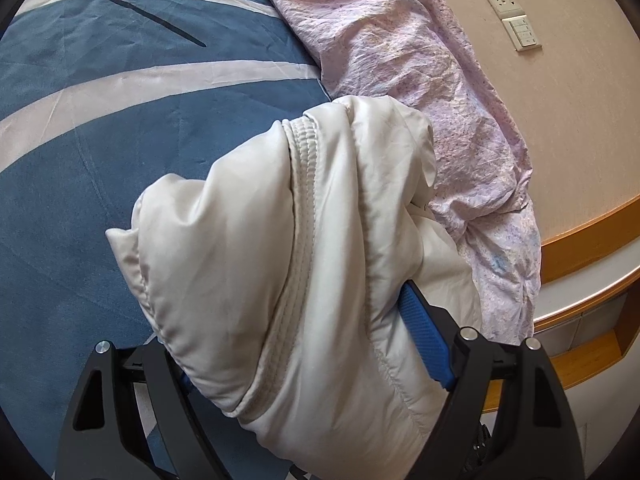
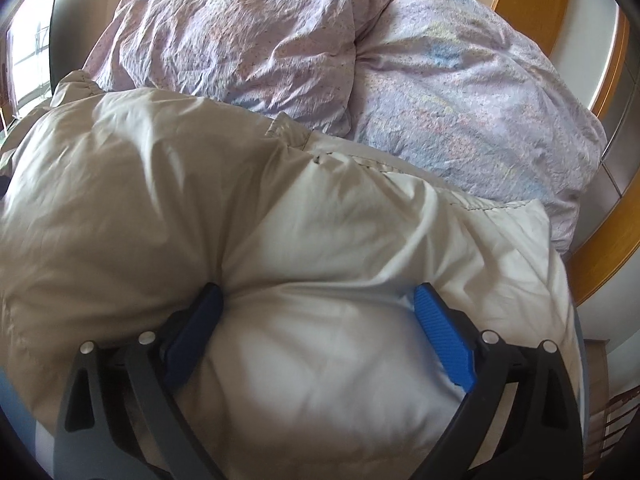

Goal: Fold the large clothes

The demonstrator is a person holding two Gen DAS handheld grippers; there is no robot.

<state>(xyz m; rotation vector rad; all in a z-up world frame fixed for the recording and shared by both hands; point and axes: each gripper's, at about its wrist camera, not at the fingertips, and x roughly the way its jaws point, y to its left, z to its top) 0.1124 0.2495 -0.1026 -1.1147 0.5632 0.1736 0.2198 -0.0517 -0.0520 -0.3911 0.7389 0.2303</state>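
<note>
A white puffer jacket [image 1: 248, 248] is bunched into a thick roll with a ribbed seam running down it, and it lies over the blue and white bedcover [image 1: 120, 128]. My left gripper [image 1: 288, 312] is shut on this roll; its right blue pad [image 1: 424, 340] presses on the fabric, while the left pad is hidden under it. In the right wrist view the same jacket [image 2: 200, 184] fills the foreground. My right gripper [image 2: 318, 288] stands wide open. The padded fabric bulges between its blue pads [image 2: 444, 340] and touches the left one.
A crumpled pink-lilac quilt [image 1: 420, 80] [image 2: 440, 100] is heaped just beyond the jacket. A wooden headboard ledge [image 1: 592, 232] [image 2: 608, 216] curves along the right. On the wall are a socket and a switch panel [image 1: 516, 16]. A window [image 2: 28, 60] is at the far left.
</note>
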